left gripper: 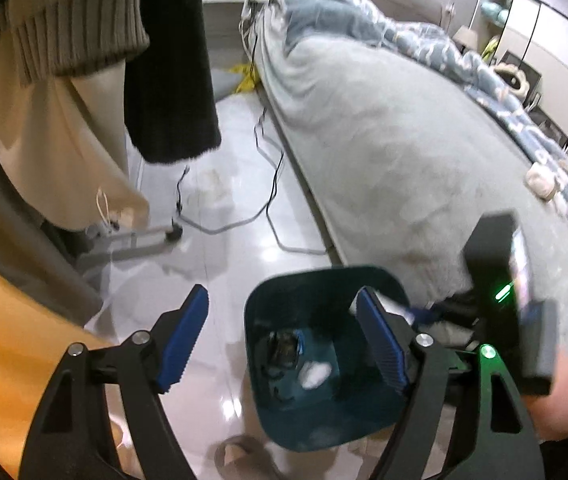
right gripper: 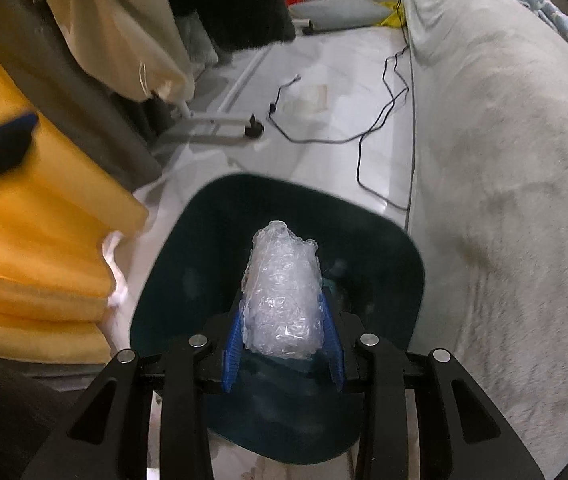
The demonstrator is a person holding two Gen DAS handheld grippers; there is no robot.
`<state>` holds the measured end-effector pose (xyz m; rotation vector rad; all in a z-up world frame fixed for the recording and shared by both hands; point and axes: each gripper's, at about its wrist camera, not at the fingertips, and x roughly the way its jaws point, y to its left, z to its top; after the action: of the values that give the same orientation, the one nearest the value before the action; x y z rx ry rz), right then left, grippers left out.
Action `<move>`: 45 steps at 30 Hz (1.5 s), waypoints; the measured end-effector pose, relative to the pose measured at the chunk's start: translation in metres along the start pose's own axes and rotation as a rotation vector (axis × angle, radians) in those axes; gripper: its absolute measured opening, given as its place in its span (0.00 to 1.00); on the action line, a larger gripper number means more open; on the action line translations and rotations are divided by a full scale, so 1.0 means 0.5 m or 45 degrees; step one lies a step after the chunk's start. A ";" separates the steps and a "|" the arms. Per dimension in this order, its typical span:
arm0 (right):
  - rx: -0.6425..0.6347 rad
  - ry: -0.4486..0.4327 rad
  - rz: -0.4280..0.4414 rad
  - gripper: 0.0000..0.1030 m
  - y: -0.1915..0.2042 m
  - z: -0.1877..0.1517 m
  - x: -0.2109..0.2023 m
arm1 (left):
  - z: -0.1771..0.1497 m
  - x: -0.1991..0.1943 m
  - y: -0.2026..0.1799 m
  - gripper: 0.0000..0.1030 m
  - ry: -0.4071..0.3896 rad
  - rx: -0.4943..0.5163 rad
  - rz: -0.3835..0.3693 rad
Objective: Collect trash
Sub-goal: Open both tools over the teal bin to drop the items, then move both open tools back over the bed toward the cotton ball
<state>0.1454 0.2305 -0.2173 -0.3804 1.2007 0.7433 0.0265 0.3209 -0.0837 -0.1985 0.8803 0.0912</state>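
The right gripper (right gripper: pixel 281 320) pinches a wad of clear bubble wrap (right gripper: pixel 281 292) between its fingers, directly over the dark teal bin (right gripper: pixel 163 280) on the floor. The left gripper (left gripper: pixel 284 332) hangs with fingers spread wide and empty, the bin (left gripper: pixel 267 416) at 5 o'clock beneath them, the bed (left gripper: pixel 404 152) at 2 o'clock.

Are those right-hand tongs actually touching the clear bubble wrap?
Touching. The right wrist view shows both blue pads of the right tongs pressed against the bubble wrap.

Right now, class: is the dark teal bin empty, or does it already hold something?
Not empty. The left wrist view looks into the bin and shows a white crumpled scrap and a dark item on its bottom.
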 end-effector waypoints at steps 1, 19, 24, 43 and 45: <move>-0.001 0.011 -0.004 0.35 -0.001 -0.003 0.004 | 0.007 -0.010 -0.002 0.74 -0.035 -0.007 -0.016; -0.048 0.088 -0.054 0.59 -0.017 -0.060 -0.001 | 0.069 -0.118 -0.070 0.64 -0.412 -0.017 -0.042; -0.032 0.011 -0.053 0.61 -0.039 -0.065 -0.056 | 0.086 -0.122 -0.107 0.64 -0.434 -0.020 -0.093; -0.021 -0.418 -0.103 0.76 -0.156 -0.118 -0.276 | 0.108 -0.118 -0.288 0.74 -0.454 0.095 -0.175; -0.002 -0.443 -0.119 0.76 -0.176 -0.125 -0.291 | 0.107 -0.113 -0.306 0.75 -0.452 0.107 -0.180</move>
<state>0.1383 0.0826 -0.1124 -0.2919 0.8499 0.6961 0.0556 0.1825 0.0137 -0.1590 0.5132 -0.0420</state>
